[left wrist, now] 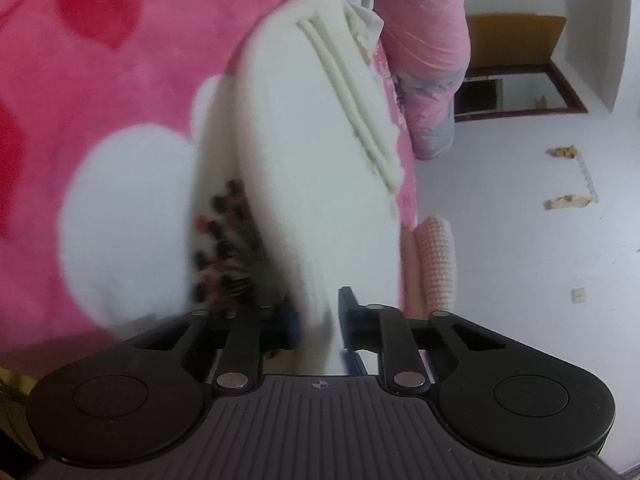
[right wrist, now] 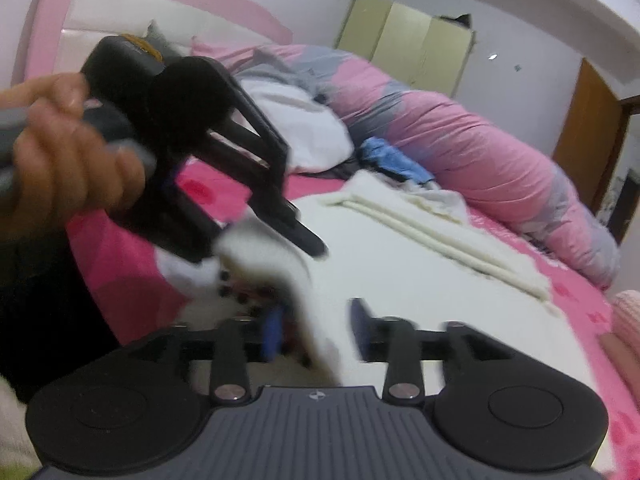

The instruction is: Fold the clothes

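A white fleecy garment [left wrist: 304,140] with raised cream stripes and a black-and-pink pattern near its edge lies on the pink bed; it also shows in the right wrist view [right wrist: 400,272]. My left gripper [left wrist: 316,320] is shut on an edge of it, and it shows from outside in the right wrist view [right wrist: 296,228], held by a hand. My right gripper [right wrist: 316,332] has a fold of the same garment between its fingers. Both views are blurred by motion.
A pink blanket [left wrist: 100,120] with white and red spots covers the bed. A rolled pink and grey duvet [right wrist: 480,152] lies along the far side, with blue cloth [right wrist: 388,156] and white bedding [right wrist: 304,128] beside it. A pink knitted item [left wrist: 436,264] sits at the bed edge.
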